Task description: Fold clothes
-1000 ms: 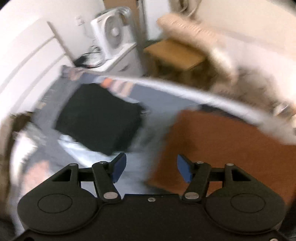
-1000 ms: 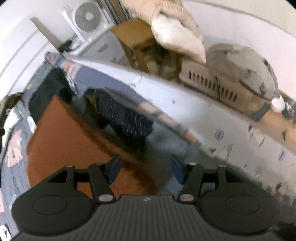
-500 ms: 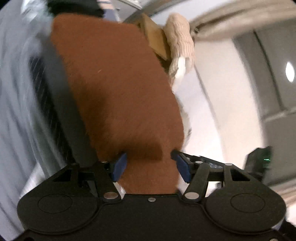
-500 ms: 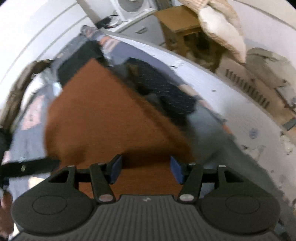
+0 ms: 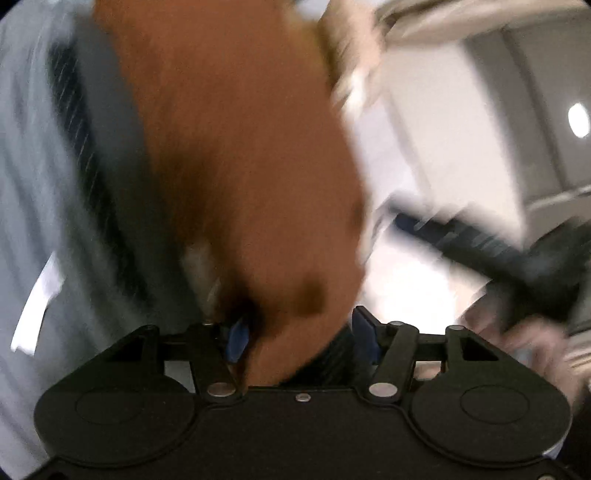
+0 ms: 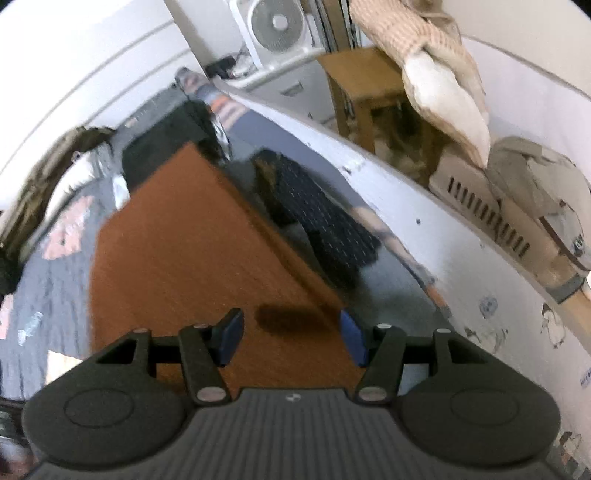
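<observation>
A rust-brown garment [image 6: 192, 243] lies spread flat on the grey patterned bed. My right gripper [image 6: 291, 338] is open just above its near edge, both blue pads apart, nothing held. In the blurred left wrist view the same brown cloth [image 5: 240, 147] fills the middle, and its near corner lies between the open jaws of my left gripper [image 5: 299, 339]; the pads stand wide apart and do not pinch it. The other handheld gripper [image 5: 480, 243] shows as a dark blur at the right.
A dark dotted garment [image 6: 317, 218] lies right of the brown one, and a black folded garment [image 6: 159, 144] beyond it. A white bed rail [image 6: 388, 184] runs along the right. A wooden stool [image 6: 365, 85], fan [image 6: 277, 29] and hanging clothes stand beyond.
My left gripper has swung from the bed's middle to the brown garment's corner, which now sits between its jaws. My right gripper has moved over the garment's near edge. Both stay open.
</observation>
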`<act>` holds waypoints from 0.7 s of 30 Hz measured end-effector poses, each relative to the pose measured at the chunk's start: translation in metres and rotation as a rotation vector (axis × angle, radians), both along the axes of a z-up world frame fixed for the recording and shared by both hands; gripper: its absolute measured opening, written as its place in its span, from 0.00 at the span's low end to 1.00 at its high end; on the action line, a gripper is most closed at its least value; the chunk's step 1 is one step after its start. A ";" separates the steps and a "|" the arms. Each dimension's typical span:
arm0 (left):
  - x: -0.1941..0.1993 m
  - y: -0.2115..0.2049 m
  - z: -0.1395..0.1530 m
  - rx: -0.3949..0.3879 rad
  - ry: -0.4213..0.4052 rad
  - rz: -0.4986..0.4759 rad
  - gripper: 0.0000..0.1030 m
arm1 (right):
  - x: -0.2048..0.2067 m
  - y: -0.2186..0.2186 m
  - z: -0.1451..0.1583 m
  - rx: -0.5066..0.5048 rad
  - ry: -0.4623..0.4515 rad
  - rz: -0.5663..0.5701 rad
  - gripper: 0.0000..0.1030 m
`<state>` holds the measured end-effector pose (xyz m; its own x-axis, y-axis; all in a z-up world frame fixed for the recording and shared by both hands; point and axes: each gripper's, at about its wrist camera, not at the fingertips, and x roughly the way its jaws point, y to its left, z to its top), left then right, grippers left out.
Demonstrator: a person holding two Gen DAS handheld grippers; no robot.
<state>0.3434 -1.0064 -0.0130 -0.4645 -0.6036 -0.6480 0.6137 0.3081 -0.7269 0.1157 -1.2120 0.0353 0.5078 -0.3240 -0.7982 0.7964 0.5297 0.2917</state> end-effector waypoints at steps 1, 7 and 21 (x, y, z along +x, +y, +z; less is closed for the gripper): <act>-0.003 0.008 -0.003 0.026 -0.020 -0.021 0.56 | 0.002 0.002 0.003 -0.006 -0.001 0.020 0.56; -0.002 0.054 0.009 0.049 -0.028 -0.020 0.54 | 0.016 0.007 0.002 -0.014 0.042 0.110 0.56; 0.008 -0.051 0.011 -0.137 0.019 0.026 0.57 | -0.012 0.008 0.010 0.016 -0.001 0.018 0.56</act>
